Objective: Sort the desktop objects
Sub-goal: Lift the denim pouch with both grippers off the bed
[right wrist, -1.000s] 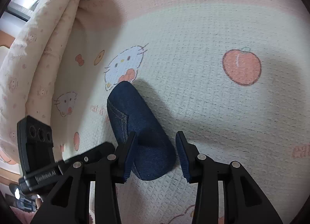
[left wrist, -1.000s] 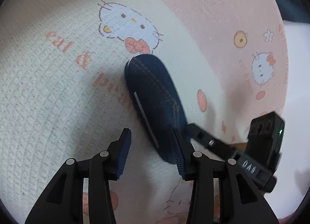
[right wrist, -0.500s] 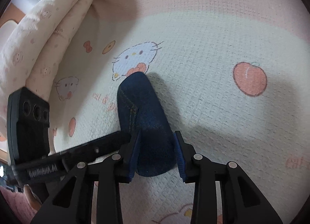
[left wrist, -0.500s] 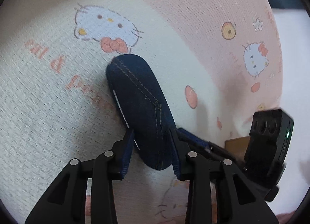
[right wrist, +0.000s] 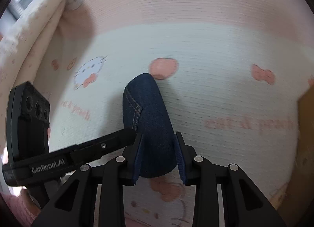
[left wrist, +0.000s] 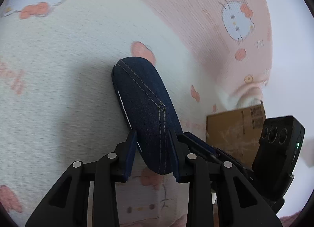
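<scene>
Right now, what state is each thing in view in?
Denim pouch: zipped shut, gripped at one end by both sets of jaws.
Left gripper: just closed on the pouch.
Right gripper: just closed on the pouch.
Cardboard box: partly hidden; cannot tell.

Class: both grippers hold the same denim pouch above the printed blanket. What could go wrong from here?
1. Both the left gripper and right gripper, whose jaws have just been closing, pinch the same end of the denim pouch; it may droop or slip.
2. The grippers sit very close together and might collide.
</scene>
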`<action>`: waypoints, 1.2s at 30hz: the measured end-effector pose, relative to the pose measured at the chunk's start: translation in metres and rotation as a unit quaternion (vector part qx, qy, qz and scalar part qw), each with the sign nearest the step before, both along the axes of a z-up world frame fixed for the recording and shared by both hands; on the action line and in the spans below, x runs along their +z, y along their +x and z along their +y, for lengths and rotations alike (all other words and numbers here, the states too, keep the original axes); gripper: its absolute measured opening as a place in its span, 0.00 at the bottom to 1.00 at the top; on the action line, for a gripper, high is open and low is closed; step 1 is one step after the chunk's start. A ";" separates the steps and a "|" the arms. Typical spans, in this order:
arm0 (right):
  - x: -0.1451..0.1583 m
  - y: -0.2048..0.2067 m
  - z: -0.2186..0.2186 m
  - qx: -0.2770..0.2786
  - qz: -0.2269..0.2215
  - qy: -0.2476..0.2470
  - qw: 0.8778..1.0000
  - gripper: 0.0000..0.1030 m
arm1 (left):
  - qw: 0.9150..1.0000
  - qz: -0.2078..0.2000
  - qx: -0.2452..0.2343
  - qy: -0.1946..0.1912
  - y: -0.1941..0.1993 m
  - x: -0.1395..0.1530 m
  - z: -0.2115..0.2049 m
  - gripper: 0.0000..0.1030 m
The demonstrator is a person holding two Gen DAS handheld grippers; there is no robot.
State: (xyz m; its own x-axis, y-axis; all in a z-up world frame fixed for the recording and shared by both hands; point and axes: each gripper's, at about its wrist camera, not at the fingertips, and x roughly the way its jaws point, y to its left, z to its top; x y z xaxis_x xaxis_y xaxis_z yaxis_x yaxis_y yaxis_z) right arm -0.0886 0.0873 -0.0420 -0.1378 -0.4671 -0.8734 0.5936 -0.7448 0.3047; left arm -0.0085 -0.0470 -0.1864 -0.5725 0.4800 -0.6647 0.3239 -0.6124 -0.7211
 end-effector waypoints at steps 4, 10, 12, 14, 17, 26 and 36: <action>-0.002 -0.006 0.017 -0.019 -0.005 0.000 1.000 0.28 | 1.000 -0.002 -0.019 -0.004 -0.007 -0.002 0.012 0.32; -0.014 -0.004 0.023 -0.007 -0.021 -0.004 1.000 0.28 | 0.999 -0.001 -0.039 -0.030 -0.004 0.003 0.016 0.32; -0.014 -0.006 0.025 -0.003 -0.017 -0.008 1.000 0.28 | 0.999 0.007 -0.029 -0.039 -0.002 0.008 0.013 0.32; -0.017 -0.010 0.027 0.001 -0.022 -0.012 1.000 0.28 | 0.999 0.011 -0.020 -0.038 -0.003 0.011 0.006 0.32; -0.018 -0.017 0.031 -0.001 -0.034 -0.020 0.999 0.30 | 1.000 -0.002 -0.002 -0.001 -0.006 0.004 -0.003 0.38; -0.029 -0.037 0.020 0.016 -0.066 -0.060 0.996 0.37 | 0.997 -0.041 0.030 0.055 -0.022 -0.020 -0.003 0.41; -0.033 -0.042 0.020 0.039 -0.081 -0.081 0.993 0.38 | 0.995 -0.052 0.038 0.082 -0.028 -0.028 -0.010 0.41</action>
State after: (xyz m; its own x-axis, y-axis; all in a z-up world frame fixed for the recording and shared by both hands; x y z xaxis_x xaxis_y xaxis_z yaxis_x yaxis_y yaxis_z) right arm -0.1304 0.1073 -0.0746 0.0403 -0.6063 -0.7942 0.5820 -0.6318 0.5119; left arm -0.0364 -0.0572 -0.2139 -0.5432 0.5451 -0.6386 0.4426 -0.4605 -0.7695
